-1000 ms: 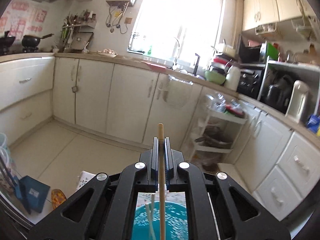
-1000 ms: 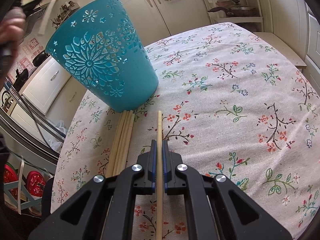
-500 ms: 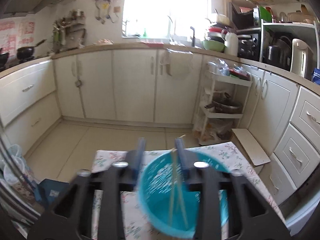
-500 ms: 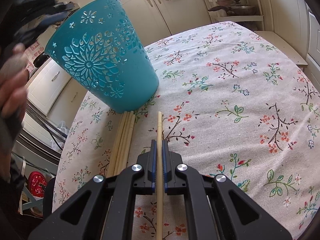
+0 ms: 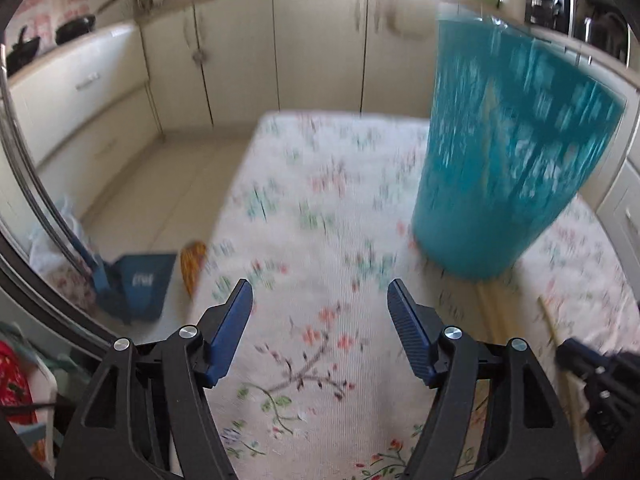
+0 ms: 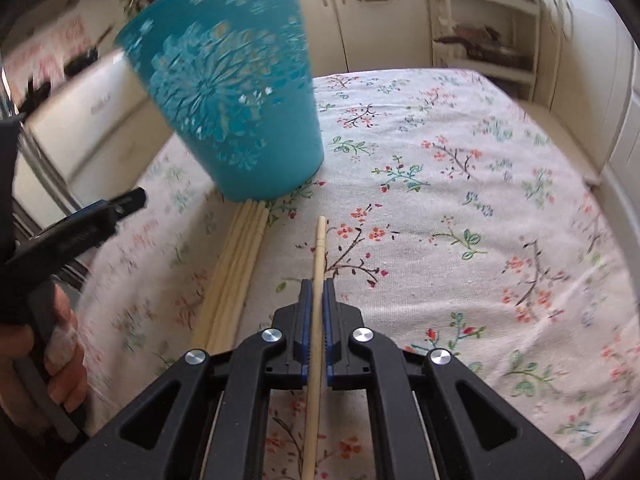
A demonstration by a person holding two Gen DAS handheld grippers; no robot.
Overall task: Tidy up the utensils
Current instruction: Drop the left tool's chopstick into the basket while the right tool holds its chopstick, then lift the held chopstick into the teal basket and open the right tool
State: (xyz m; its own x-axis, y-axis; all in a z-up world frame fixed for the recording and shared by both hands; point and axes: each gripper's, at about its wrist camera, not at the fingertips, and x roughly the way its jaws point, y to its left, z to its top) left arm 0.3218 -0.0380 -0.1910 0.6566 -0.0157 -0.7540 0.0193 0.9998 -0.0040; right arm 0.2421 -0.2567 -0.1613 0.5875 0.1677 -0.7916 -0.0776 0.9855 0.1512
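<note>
One chopstick [image 6: 318, 264] sits clamped between right jaws.

Count by kind:
- One teal perforated plastic basket [image 6: 236, 104], at 11 o'clock in the right wrist view.
- One loose pale wooden chopstick [image 6: 319, 264].
- One bundle of pale wooden chopsticks [image 6: 236, 272], at 9 o'clock of the single one; about four, exact number unclear.
- Two black two-finger tools: left tool [image 5: 320, 300], right tool [image 6: 315, 300].
</note>
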